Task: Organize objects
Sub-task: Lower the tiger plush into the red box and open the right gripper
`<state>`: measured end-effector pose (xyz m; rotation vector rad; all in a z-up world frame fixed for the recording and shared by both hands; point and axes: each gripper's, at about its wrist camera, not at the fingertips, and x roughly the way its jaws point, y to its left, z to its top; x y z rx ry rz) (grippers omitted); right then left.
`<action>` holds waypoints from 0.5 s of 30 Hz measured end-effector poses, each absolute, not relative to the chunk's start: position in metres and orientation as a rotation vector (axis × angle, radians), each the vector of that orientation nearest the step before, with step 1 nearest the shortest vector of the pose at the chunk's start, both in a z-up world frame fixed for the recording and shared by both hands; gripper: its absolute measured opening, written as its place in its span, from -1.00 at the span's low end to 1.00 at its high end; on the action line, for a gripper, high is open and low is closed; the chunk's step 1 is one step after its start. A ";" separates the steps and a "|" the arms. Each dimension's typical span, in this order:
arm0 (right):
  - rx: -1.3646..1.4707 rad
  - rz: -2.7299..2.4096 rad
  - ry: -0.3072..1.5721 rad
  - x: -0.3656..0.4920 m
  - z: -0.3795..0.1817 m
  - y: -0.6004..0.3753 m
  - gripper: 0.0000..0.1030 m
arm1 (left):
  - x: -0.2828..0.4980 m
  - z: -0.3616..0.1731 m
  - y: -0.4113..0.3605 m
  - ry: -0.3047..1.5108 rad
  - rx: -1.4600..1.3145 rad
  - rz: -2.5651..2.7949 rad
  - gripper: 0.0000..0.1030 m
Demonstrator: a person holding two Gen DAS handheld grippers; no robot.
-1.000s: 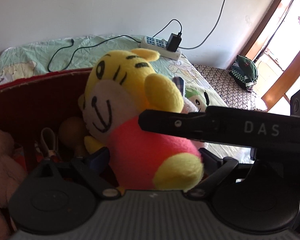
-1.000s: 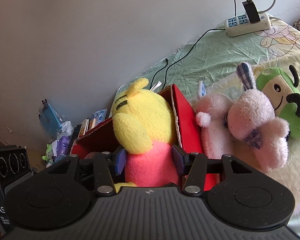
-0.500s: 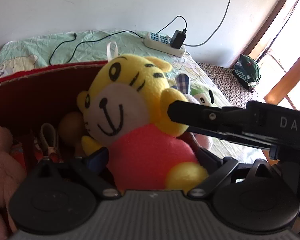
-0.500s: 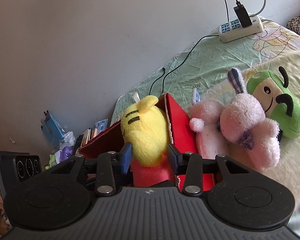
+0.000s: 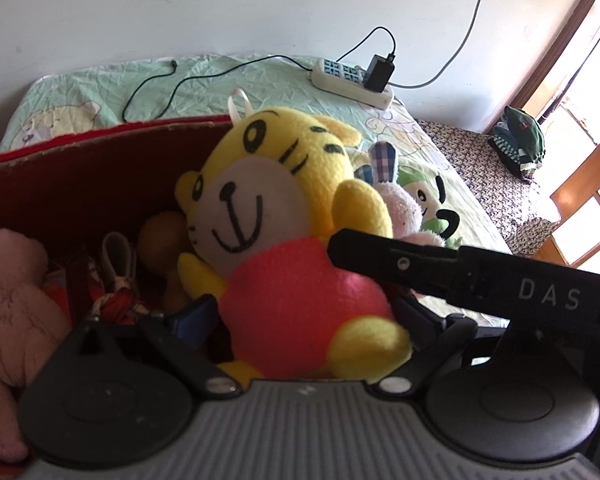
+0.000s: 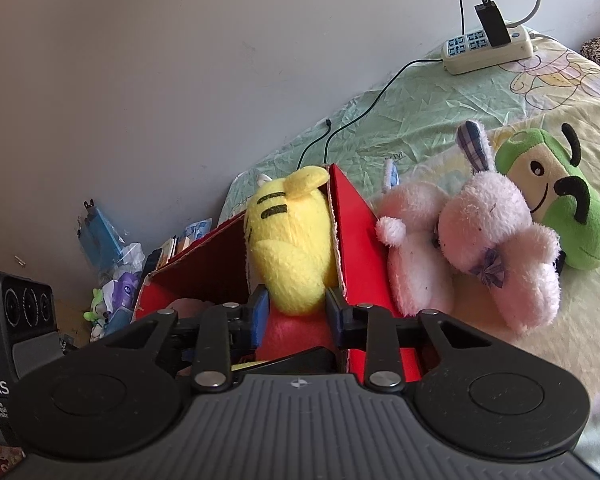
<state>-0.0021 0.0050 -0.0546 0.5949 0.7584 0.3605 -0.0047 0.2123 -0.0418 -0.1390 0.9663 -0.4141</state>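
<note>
Yellow tiger plush (image 6: 288, 240) sits upright in red box (image 6: 360, 240) w/ other toys, against the bed-side wall. R gripper (image 6: 296, 312) jaws pinch its pink body, prob. seating it. L gripper (image 5: 304, 312) jaws flank the belly, wider; contact unclear. Pink bunny (image 6: 488, 232) + green plush (image 6: 564, 200) wait on bed.

"What sort of place?"
"A home bedroom; a bed (image 6: 440, 104) under a cartoon-print sheet; plush toys (image 6: 484, 236) lying on it; a power strip (image 5: 352, 82) with a charger plugged in; a wood-framed doorway (image 5: 572, 60) letting in daylight."
</note>
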 end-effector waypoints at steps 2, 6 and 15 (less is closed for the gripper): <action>0.604 0.371 0.760 -0.003 -0.055 0.003 -0.41 | -0.007 -0.040 0.210 0.965 -0.131 -0.397 0.85; 0.637 0.401 0.758 -0.005 -0.055 -0.005 -0.40 | -0.012 -0.035 0.205 0.962 -0.126 -0.368 0.85; 0.625 0.477 0.751 -0.009 -0.049 -0.021 -0.28 | -0.026 -0.021 0.188 0.948 -0.105 -0.271 0.85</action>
